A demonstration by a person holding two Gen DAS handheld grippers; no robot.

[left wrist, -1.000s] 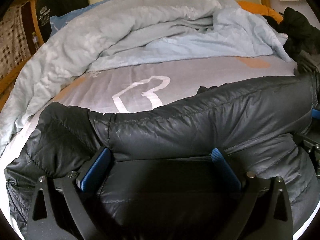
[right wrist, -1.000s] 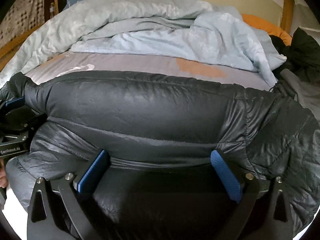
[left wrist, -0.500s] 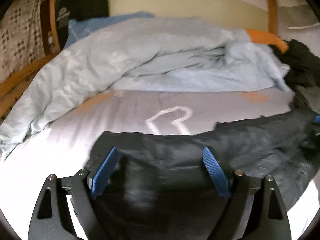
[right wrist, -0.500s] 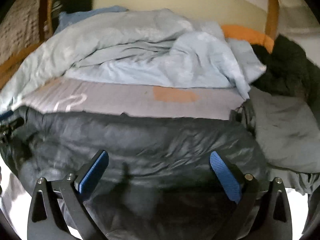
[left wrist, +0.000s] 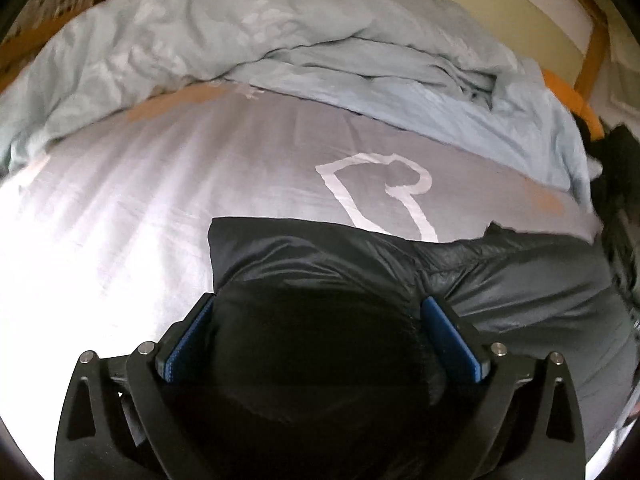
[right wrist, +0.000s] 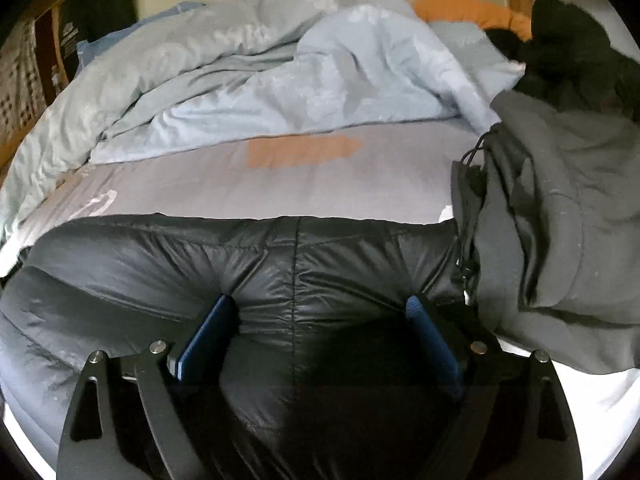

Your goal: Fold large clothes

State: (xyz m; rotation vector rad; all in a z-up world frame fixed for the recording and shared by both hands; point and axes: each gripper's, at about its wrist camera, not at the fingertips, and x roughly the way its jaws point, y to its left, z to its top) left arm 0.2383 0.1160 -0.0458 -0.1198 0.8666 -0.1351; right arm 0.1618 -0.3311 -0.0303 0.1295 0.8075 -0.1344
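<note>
Lying flat across the near part of the bed [left wrist: 168, 184] is a black puffer jacket [left wrist: 500, 280], stretched sideways over the grey sheet, its quilted seams showing in the right wrist view [right wrist: 248, 264]. Both tools rest on it from the near edge. The left gripper [left wrist: 320, 332] has its jaws spread wide, with a dark bulge of jacket fabric filling the space between the blue pads [left wrist: 188, 340]; I cannot tell whether the pads are pinching anything. The right gripper [right wrist: 320, 328] likewise has its jaws wide apart, its pads [right wrist: 208, 336] pressed into the puffy cloth on either side of a vertical seam. Just beside the jacket's right end lies a heap of grey clothing [right wrist: 560, 220], touching it. Farther back, a crumpled pale blue duvet [right wrist: 280, 76] covers the far side of the bed.
</note>
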